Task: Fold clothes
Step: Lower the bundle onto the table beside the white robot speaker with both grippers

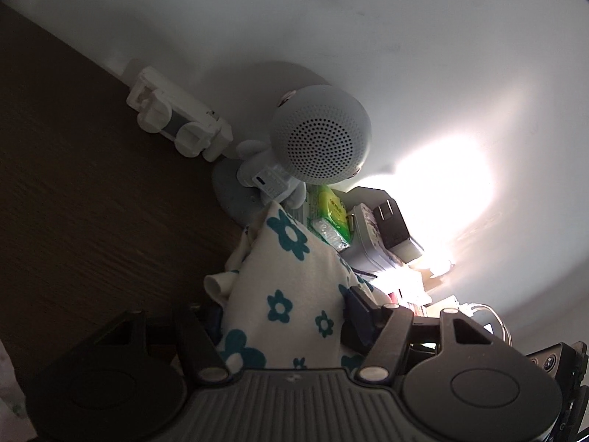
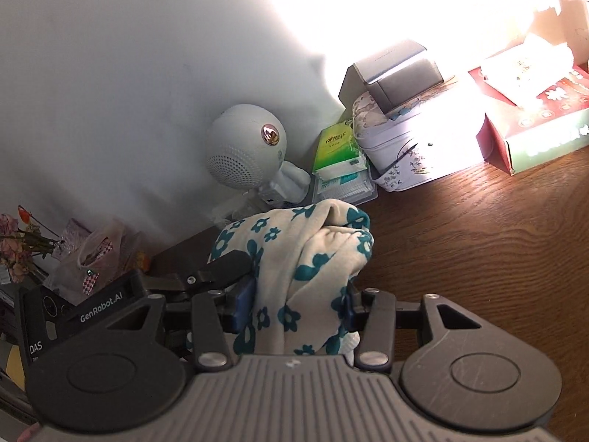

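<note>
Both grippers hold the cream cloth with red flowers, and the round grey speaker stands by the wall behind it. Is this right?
Not quite: the flowers on the cream cloth are teal, not red, as the right wrist view shows. The rest holds: both the right gripper and the left gripper hold it, and the round grey speaker stands by the wall behind it.

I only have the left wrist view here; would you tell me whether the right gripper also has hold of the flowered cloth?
Observer: Yes, the right gripper is closed on the flowered cloth, which bunches up between its fingers.
Operator: Thank you. What lies to the right of the cloth?
Observer: Bare brown wooden table.
Operator: And the bright area behind the tin?
Observer: A red and green carton stands there, beside the flowered tin.
</note>
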{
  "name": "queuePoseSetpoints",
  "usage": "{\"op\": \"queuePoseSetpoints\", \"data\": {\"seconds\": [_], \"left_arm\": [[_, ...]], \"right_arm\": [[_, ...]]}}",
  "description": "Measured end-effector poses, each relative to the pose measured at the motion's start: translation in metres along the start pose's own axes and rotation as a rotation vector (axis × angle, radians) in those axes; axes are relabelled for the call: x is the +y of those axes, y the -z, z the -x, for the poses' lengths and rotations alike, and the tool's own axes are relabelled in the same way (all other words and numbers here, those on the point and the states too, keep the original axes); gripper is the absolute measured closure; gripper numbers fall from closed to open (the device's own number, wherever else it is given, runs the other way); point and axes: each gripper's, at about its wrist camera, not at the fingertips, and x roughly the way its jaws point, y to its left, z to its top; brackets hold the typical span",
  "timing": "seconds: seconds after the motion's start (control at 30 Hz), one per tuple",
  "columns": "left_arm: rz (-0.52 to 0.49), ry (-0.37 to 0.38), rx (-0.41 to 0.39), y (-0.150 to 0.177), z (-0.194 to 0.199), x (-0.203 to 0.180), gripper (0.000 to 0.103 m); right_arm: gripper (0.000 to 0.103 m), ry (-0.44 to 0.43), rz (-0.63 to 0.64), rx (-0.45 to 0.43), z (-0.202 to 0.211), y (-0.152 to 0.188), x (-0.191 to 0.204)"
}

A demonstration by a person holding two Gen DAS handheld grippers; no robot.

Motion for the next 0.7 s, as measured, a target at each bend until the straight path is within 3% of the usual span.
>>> {"op": "queuePoseSetpoints", "data": {"seconds": [0.23,0.33,0.5,0.57,0.67,0.7], "left_arm": [[-0.016,-0.029,-0.006,-0.001,-0.003,-0.001,0.037],[-0.04,-0.032,-0.01,-0.004,0.001,-0.002,0.026],[-0.173,-0.114,-0.123,-0.013,0.033,-0.014,0.023],[-0.254,-0.141,-0.193,-0.014,0.047,-0.022,0.023],[-0.422,-0.163,-0.227,-0.009,0.054,-0.043,0.031],[-0.476,-0.17,-0.221,-0.006,0.053,-0.051,0.047]], "right_arm": [[0.051,-0.009,-0.016,0.001,-0.011,-0.002,-0.014],[0.044,-0.011,-0.02,-0.017,-0.008,0.0,-0.017],[0.03,0.032,0.03,-0.087,0.018,0.0,-0.015],[0.03,0.062,0.081,-0.139,0.033,0.0,-0.009],[0.038,0.116,0.191,-0.214,0.045,0.004,0.013],[0.051,0.136,0.236,-0.237,0.047,0.007,0.022]]}}
